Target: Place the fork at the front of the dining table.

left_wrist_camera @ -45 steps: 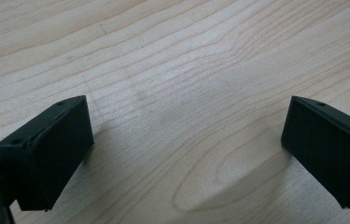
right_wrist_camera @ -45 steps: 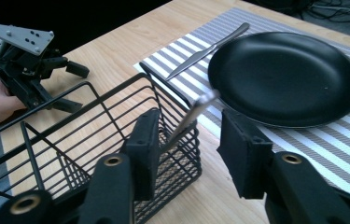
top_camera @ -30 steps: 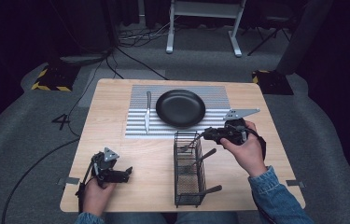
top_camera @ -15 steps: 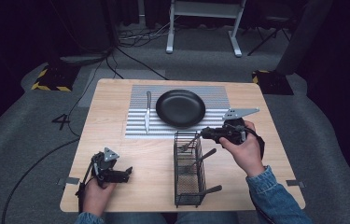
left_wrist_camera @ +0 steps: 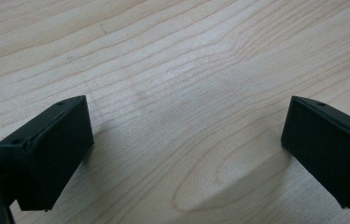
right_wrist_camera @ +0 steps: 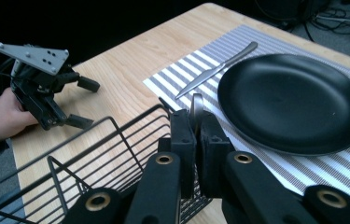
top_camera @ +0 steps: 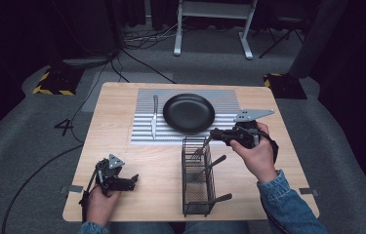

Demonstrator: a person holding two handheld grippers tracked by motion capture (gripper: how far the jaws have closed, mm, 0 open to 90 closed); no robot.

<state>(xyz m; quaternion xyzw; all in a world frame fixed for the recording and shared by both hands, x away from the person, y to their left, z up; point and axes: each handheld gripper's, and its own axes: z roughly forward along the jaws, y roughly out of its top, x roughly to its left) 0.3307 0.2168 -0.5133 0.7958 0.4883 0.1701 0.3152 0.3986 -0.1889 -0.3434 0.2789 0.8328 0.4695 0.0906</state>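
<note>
Clamped together, your right gripper's (right_wrist_camera: 196,128) jaws pinch the metal handle of a utensil (right_wrist_camera: 196,108) that stands in the far end of the black wire basket (top_camera: 197,178); they have just been closing on it, and its head is hidden down in the wire. Two more dark-handled utensils lean in that basket. Just beyond it lies the striped placemat (top_camera: 144,134), carrying a black plate (top_camera: 189,113) and, left of the plate, a table knife (top_camera: 154,117). Your left gripper (top_camera: 132,180) rests low on the near left of the wooden table (top_camera: 114,105), well apart from the basket, its jaws spread wide over bare wood. Around the table you have grey carpet, cables and a white metal stand in a dark room.
</note>
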